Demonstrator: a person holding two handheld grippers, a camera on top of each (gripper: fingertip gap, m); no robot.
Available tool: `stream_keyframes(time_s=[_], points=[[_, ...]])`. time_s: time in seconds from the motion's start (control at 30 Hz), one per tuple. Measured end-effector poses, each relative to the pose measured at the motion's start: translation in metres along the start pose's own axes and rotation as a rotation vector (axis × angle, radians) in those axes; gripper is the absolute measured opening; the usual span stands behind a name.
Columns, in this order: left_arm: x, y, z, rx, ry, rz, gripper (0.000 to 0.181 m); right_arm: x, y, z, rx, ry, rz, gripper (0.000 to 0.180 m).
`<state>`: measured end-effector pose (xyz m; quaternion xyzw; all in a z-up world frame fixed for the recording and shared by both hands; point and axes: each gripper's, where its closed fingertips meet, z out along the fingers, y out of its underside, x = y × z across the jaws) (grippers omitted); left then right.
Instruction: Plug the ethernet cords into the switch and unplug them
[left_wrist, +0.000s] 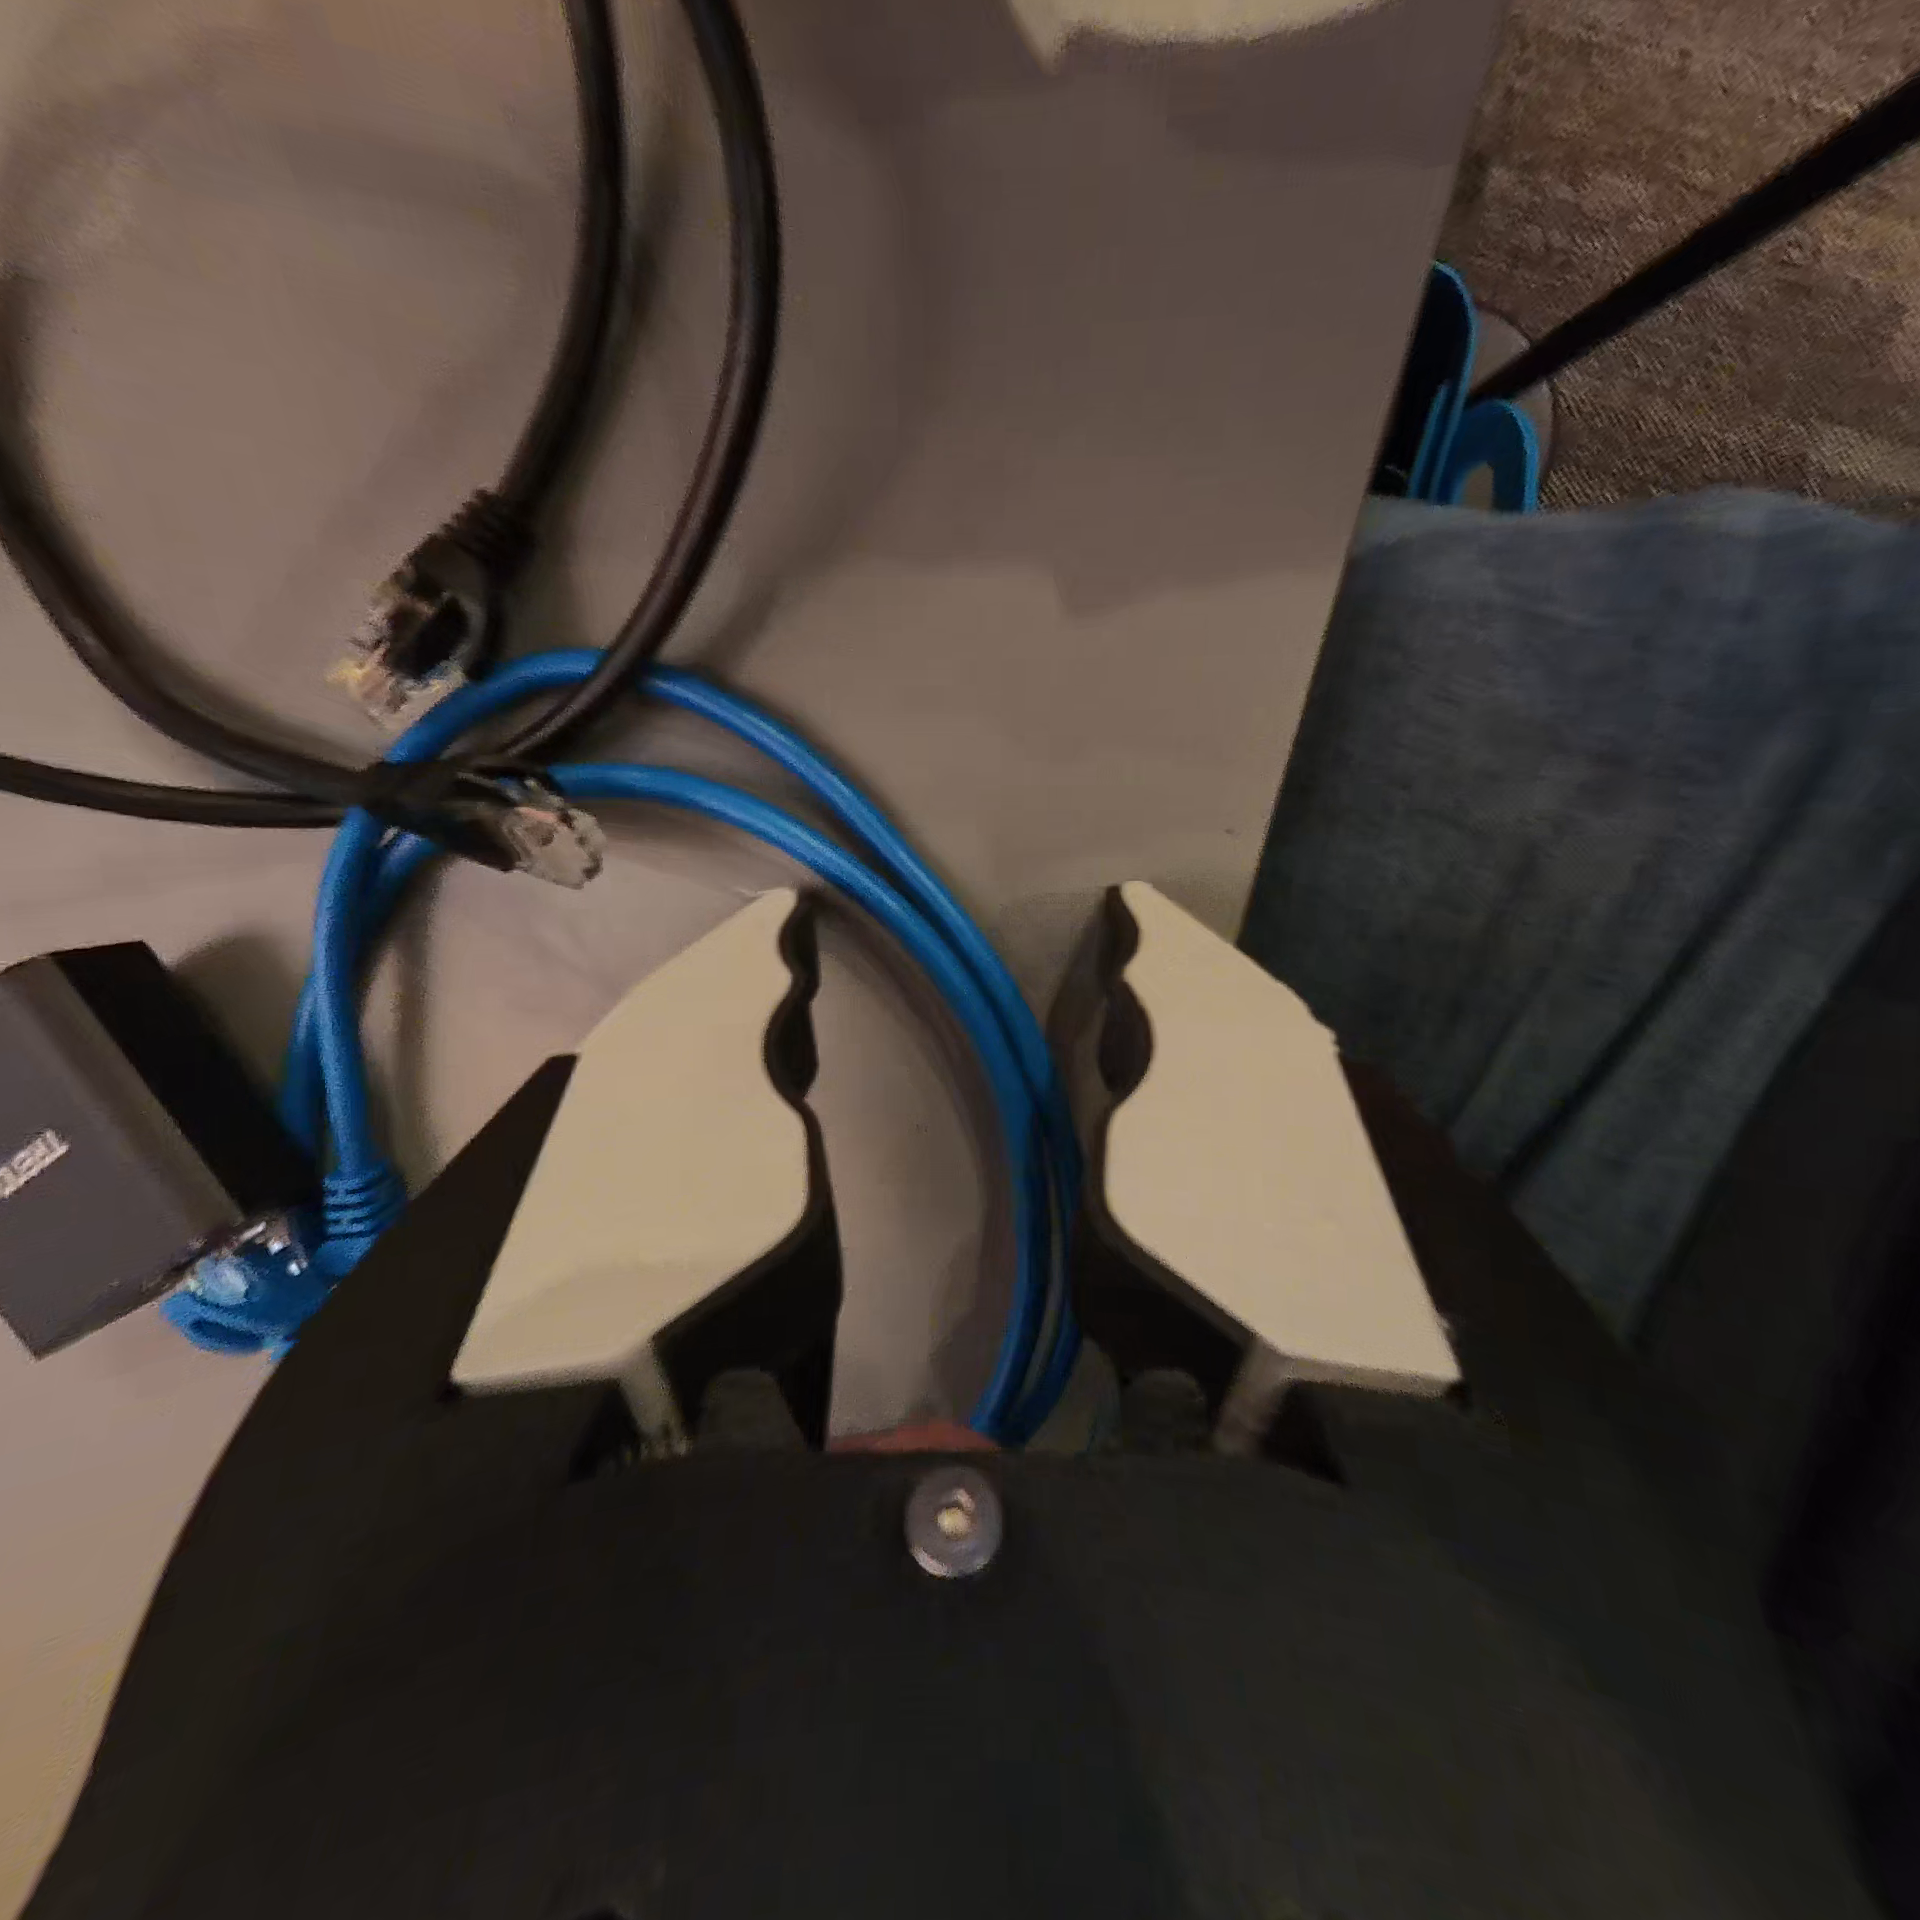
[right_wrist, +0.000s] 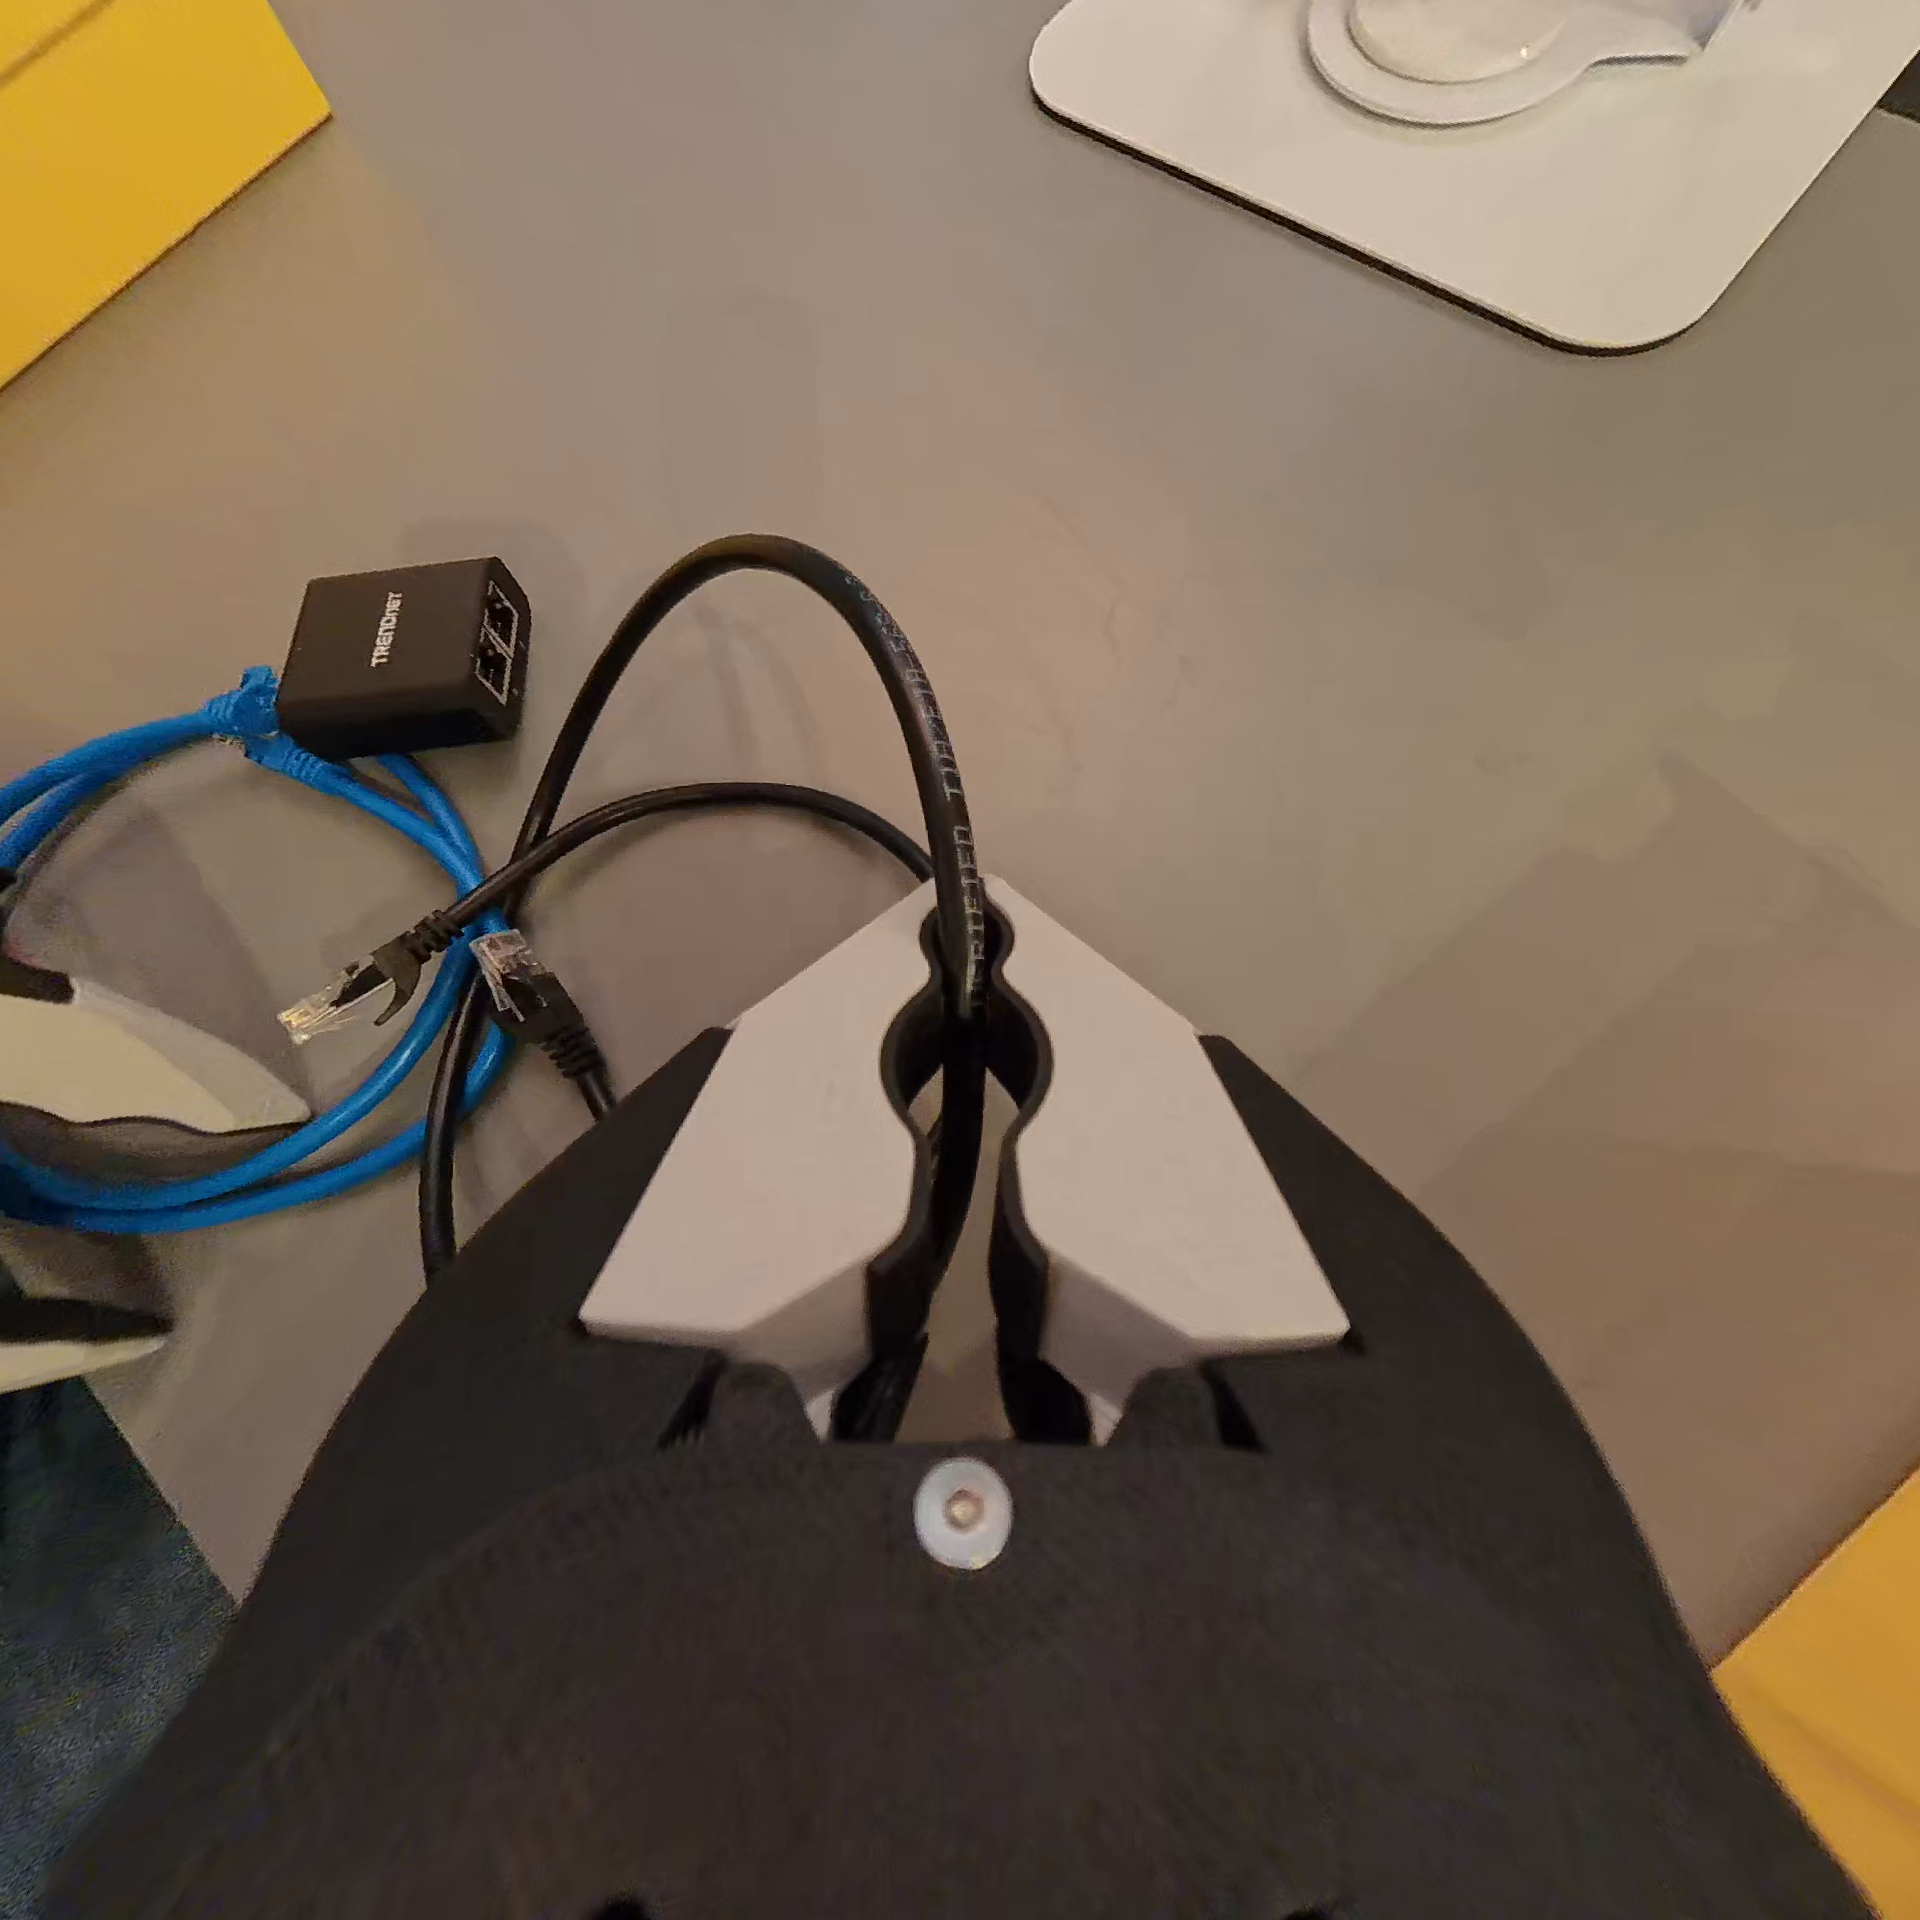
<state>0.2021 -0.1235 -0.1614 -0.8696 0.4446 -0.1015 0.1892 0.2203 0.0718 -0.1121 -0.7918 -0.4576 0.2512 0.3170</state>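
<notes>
A small black switch lies on the grey table. Both ends of a blue ethernet cord sit in its left side; two ports on its right side are empty. My right gripper is shut on the black ethernet cord at mid-length. The black cord's two plugs lie loose on the blue cord. My left gripper is open over the blue cord's loop, which runs between its fingers. The switch is to its left, and the black plugs lie ahead.
A white mat with a round clear object lies at the far right. Yellow sheets sit at the far left and near right. The table edge is to the right of my left gripper, with a person's jeans and carpet beyond. Across from one pair of fingers to the other is roughly 20 centimetres.
</notes>
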Motion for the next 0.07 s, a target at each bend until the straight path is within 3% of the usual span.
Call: stream_keyframes(time_s=[0.03, 0.07], points=[[-0.0038, -0.0007, 0.0001, -0.002, -0.015, -0.018, 0.043, -0.0014, 0.0, -0.0011, 0.0, 0.0, -0.006, 0.0], [-0.0057, -0.0006, -0.0001, -0.003, -0.019, -0.009, 0.03, -0.0032, -0.0003, -0.0021, 0.002, -0.003, -0.011, 0.0]])
